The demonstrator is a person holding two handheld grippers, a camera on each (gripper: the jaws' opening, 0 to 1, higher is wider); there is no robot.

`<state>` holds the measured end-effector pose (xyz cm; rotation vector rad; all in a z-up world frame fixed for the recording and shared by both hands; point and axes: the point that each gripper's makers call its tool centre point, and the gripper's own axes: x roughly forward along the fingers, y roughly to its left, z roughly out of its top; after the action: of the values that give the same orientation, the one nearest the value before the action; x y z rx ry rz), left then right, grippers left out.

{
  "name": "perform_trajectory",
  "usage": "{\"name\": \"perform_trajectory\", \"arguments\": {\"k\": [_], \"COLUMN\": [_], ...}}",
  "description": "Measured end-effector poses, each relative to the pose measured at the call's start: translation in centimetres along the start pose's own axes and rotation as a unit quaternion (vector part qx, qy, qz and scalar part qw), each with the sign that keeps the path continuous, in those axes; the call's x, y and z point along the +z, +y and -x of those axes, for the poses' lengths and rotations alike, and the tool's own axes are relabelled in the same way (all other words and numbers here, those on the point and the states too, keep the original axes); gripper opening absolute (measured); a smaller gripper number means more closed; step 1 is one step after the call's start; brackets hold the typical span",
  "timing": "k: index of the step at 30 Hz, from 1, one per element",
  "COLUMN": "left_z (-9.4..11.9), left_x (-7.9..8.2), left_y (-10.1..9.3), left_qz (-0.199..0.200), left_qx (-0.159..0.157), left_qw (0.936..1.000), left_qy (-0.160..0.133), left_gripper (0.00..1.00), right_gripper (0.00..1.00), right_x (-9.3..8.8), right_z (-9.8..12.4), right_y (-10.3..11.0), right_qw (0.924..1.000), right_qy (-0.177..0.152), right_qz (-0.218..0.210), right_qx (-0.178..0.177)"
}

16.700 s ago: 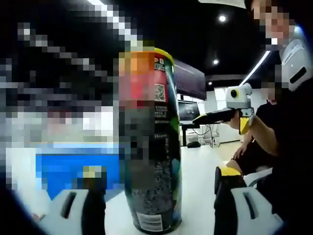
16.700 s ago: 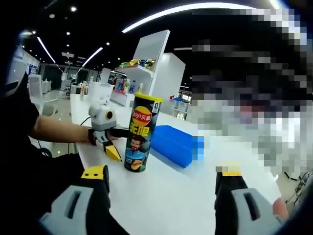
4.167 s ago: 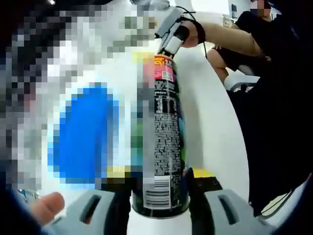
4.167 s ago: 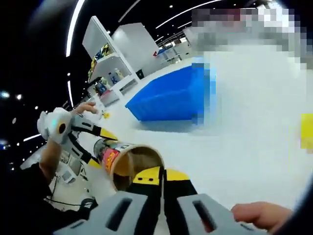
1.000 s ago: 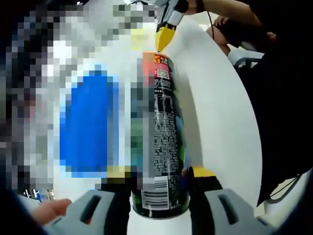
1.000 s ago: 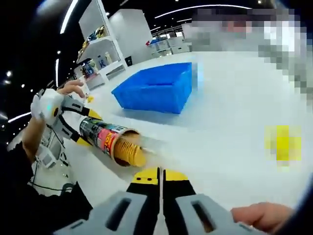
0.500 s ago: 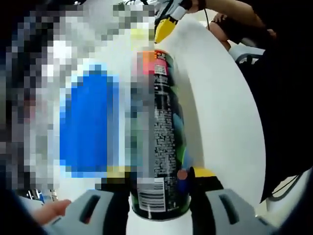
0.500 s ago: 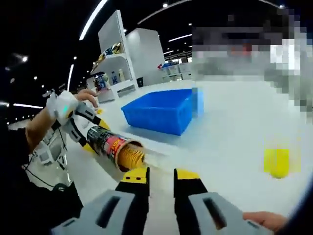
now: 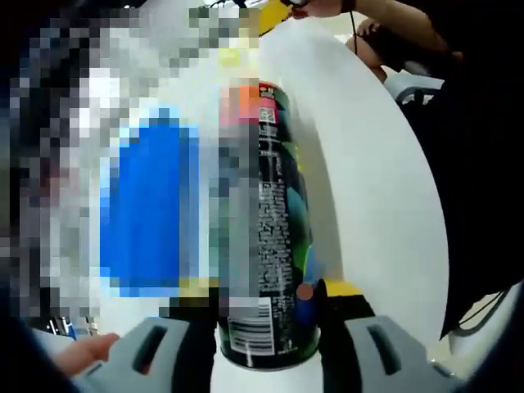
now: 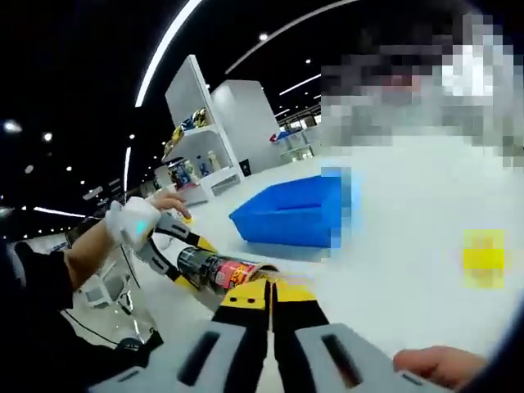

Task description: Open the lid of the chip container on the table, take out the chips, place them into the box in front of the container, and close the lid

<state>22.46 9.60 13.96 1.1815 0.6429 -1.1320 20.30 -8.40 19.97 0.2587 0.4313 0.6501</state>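
The chip can (image 9: 264, 229) is dark, with a barcode near its base. My left gripper (image 9: 266, 315) is shut on that base, and the can points away across the white table (image 9: 368, 188). In the right gripper view the same can (image 10: 214, 270) lies tilted, with the left gripper (image 10: 176, 246) on its far end. My right gripper (image 10: 268, 291) is shut right at the can's open mouth, where the clear chip tray was; the mouth is hidden behind the tips. The blue box (image 10: 286, 217) stands beyond the can. The same blue box (image 9: 151, 209) lies left of the can.
A yellow lid-like patch (image 10: 483, 258) lies on the table to the right, blurred. White shelving (image 10: 201, 139) stands far behind. A hand (image 10: 434, 364) holds the right gripper's grip. The table's curved edge (image 9: 434, 246) runs along the right, with a person's dark clothes past it.
My right gripper opened half a second ago and has shut again, closer to the can's mouth. The chips that stuck out are now hidden. The left gripper has kept its hold.
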Motion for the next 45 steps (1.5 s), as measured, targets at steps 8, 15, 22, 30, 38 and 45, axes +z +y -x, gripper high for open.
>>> {"name": "perform_trajectory", "arguments": {"k": [8,15,22,30,38,45], "left_z": [0.0,0.1,0.0,0.0,0.1,0.0], "left_x": [0.0,-0.1,-0.1,-0.1,-0.1,0.0], "left_y": [0.0,0.0,0.0,0.1,0.1,0.1], "left_qz": [-0.002,-0.002,-0.002,-0.004,-0.005,-0.005], "left_qx": [0.003,0.002,0.001,0.003,0.004,0.004], "left_qw": [1.0000,1.0000,1.0000,1.0000,0.9999,0.9999], "left_qy": [-0.002,-0.003,-0.007,-0.007,-0.009,-0.010], "left_gripper": [0.49,0.49,0.49,0.49,0.49,0.49], "right_gripper": [0.01,0.01,0.01,0.01,0.01,0.01], "right_x": [-0.9,-1.1,-1.1,-1.1,-0.8,-1.7], "right_z": [-1.8,-2.0,-2.1,-2.0,-2.1,-2.3], "right_y": [-2.8,-2.6,-2.1,-2.2,-2.1,-1.4], "right_qw": [0.9994,0.9993,0.9995,0.9995,0.9997,0.9993], "right_qy": [0.026,0.029,0.030,0.025,0.020,0.033], "right_qz": [-0.012,-0.011,-0.006,-0.002,-0.010,-0.013], "right_qx": [-0.016,-0.019,-0.013,-0.017,-0.009,-0.005]}}
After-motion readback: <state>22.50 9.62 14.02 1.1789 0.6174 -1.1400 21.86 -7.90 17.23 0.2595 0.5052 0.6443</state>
